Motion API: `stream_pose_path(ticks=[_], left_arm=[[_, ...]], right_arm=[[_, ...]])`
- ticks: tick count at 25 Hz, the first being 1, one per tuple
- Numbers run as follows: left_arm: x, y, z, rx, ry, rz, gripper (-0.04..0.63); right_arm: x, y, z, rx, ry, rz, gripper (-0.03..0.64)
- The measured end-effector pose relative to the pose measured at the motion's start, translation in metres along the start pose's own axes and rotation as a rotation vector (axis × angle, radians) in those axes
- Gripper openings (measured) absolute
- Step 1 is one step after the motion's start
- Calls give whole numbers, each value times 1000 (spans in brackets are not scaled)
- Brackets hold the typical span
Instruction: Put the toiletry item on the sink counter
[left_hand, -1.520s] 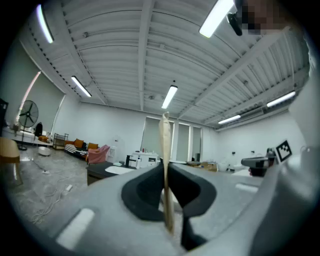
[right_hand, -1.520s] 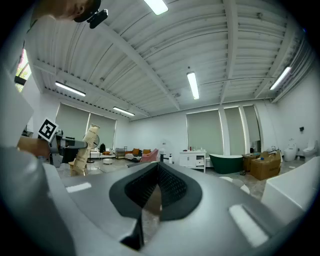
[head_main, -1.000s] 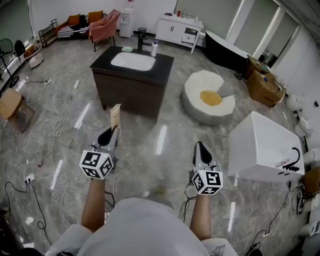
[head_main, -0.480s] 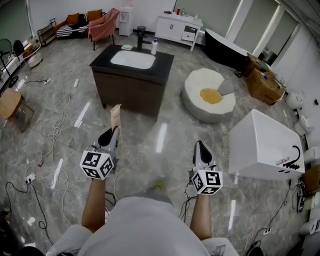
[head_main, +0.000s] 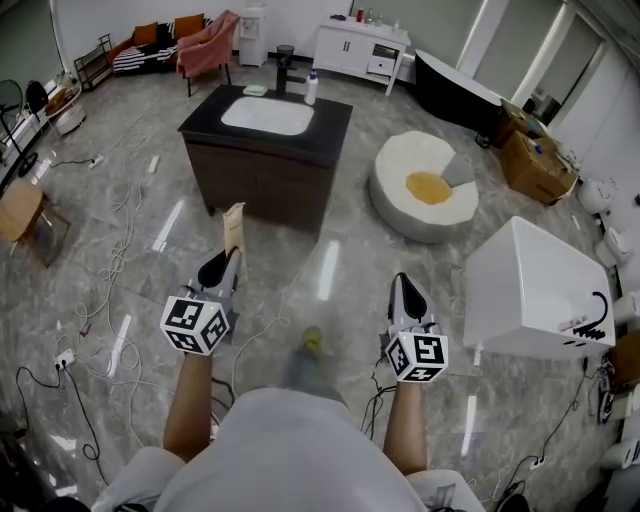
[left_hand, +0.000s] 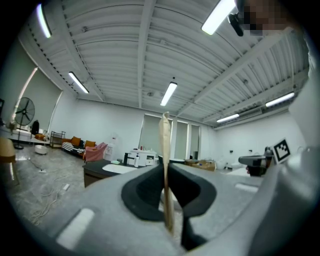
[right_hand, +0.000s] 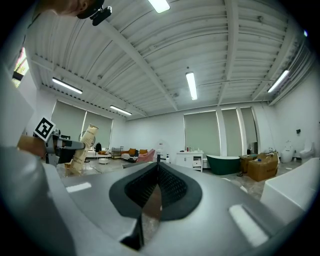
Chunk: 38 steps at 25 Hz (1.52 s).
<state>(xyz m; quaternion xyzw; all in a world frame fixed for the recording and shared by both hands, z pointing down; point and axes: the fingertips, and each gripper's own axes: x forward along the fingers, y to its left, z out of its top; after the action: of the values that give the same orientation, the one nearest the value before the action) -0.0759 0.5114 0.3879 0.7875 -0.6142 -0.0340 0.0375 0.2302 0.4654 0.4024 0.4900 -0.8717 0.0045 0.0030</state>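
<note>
My left gripper (head_main: 224, 265) grips the tube (head_main: 234, 226), which juts beyond the tips. Right gripper (head_main: 402, 292) closed, empty. Counter (head_main: 330, 130) far ahead.

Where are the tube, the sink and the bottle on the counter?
tube (head_main: 234, 226), head view, its middle.
sink (head_main: 267, 116), head view, the basin's middle.
bottle (head_main: 311, 91), head view, its body.

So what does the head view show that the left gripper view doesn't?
Only the head view: the person's forearms and the round white cushion. Only the left gripper view: the ceiling lights. Both: the left gripper clamped on the beige tube, the right gripper, and the sink counter ahead.
</note>
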Motion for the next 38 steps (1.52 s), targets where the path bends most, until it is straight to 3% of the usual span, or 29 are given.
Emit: stream_pose_path(ticks=[10,25,38], left_arm=[[108,39,-9,5,31,2,20],[337,97,-8,2,78,14,21],[442,122,4,24,75,8,21]], right_arm=[[109,-45,-13,18,11,24,3],[313,-171,-18,38,38,27,3],[407,-216,-16,41,34,38,3]])
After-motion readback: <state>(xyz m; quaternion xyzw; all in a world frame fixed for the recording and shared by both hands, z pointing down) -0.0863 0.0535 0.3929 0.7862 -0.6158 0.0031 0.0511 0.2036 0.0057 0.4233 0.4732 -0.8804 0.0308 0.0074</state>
